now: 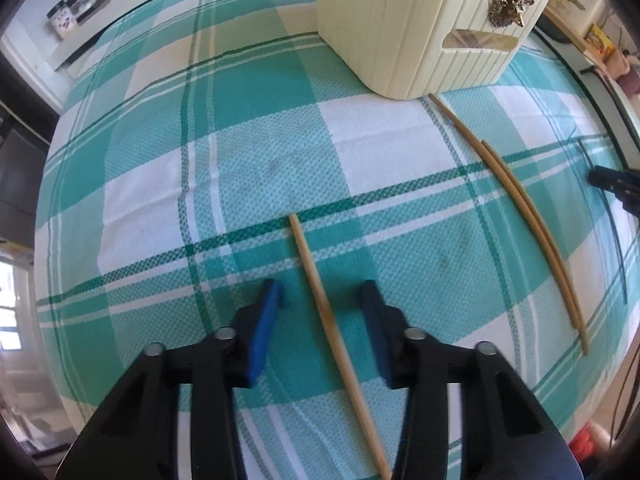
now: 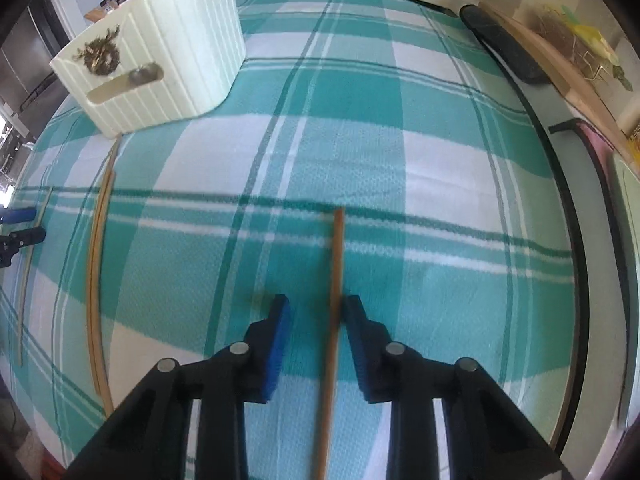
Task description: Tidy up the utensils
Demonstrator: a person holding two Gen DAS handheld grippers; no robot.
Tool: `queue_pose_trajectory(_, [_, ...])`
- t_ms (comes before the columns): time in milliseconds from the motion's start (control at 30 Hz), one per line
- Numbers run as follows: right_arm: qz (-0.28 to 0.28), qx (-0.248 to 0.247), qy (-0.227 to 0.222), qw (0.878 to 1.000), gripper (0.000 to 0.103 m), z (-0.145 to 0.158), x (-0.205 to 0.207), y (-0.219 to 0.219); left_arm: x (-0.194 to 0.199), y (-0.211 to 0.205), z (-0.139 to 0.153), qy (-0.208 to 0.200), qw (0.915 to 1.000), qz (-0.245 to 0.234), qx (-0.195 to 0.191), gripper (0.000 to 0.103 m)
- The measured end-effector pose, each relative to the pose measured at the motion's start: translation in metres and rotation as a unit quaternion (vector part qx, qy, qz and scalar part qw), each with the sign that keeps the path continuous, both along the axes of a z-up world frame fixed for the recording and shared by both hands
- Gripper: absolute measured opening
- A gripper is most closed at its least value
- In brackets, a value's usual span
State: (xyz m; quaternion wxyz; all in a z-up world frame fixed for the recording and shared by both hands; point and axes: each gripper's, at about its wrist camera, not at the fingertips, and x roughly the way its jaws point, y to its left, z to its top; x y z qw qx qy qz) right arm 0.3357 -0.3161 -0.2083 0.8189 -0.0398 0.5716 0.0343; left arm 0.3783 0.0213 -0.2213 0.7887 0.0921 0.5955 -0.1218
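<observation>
My left gripper (image 1: pixel 320 296) is spread, its blue-padded fingers (image 1: pixel 266 324) either side of a thin tan wooden chopstick (image 1: pixel 320 300) on the teal-and-white checked tablecloth (image 1: pixel 248 140); neither pad touches it. My right gripper (image 2: pixel 316 312) also stands apart around a second thin wooden chopstick (image 2: pixel 336 280): the right-hand pad looks to be touching it, the other is clear, so no pinch yet. A pair of long tan chopsticks (image 1: pixel 528 216) lies side by side between the two grippers, running from the foot of the cream ribbed plastic utensil holder (image 1: pixel 400 28).

Risks, as I judge them: the sticks are slim and round, so an off-centre close could roll one away or snag cloth. A grip far from the middle would let the stick droop and miss the holder's opening.
</observation>
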Motion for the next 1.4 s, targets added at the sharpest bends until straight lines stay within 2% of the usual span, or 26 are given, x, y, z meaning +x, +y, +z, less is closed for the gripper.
queue_pose_trajectory(33, [-0.003,-0.003,-0.003,1.000,0.007,0.000,0.005,0.001,0.001,-0.003,0.001,-0.004,1.0000,0.003,0.008,0.008])
queue_pose_trajectory(100, [-0.013,0.000,-0.014,1.000,0.006,-0.001,0.010,0.000,0.000,-0.005,0.003,-0.012,0.9998,0.011,0.011,0.006])
queue_pose_trajectory(167, [-0.019,0.023,-0.031,0.999,0.006,0.004,0.005,-0.002,-0.009,-0.003,0.011,-0.022,0.9996,0.015,-0.012,0.004])
queue_pose_trajectory(300, [0.011,0.053,-0.090,0.994,0.006,0.042,-0.026,0.007,-0.041,0.006,0.053,-0.076,0.9954,0.010,-0.057,0.004])
queue_pose_trajectory(367, [0.034,0.063,-0.119,0.990,0.006,0.069,-0.046,0.014,-0.057,0.012,0.080,-0.105,0.9907,0.006,-0.086,0.004])
queue_pose_trajectory(533, [0.080,0.094,-0.184,0.975,0.006,0.135,-0.097,0.023,-0.097,0.039,0.145,-0.172,0.9724,0.007,-0.157,0.004])
queue_pose_trajectory(733, [0.108,0.103,-0.257,0.955,0.006,0.178,-0.126,0.032,-0.113,0.059,0.186,-0.213,0.9556,0.016,-0.203,0.004])
queue_pose_trajectory(833, [0.111,0.094,-0.284,0.948,0.006,0.187,-0.124,0.037,-0.109,0.062,0.202,-0.228,0.9497,0.021,-0.213,0.004])
queue_pose_trajectory(1033, [0.105,0.119,-0.317,0.935,0.006,0.211,-0.110,0.037,-0.102,0.064,0.228,-0.246,0.9432,0.015,-0.222,0.004])
queue_pose_trajectory(1200, [0.113,0.114,-0.321,0.933,0.006,0.228,-0.091,0.042,-0.088,0.068,0.249,-0.262,0.9355,0.021,-0.237,0.004])
queue_pose_trajectory(1300, [0.115,0.110,-0.327,0.931,0.006,0.236,-0.076,0.045,-0.078,0.069,0.270,-0.284,0.9257,0.026,-0.248,0.004])
queue_pose_trajectory(1400, [0.114,0.116,-0.344,0.925,0.006,0.250,-0.059,0.048,-0.064,0.069,0.294,-0.316,0.9109,0.035,-0.264,0.004])
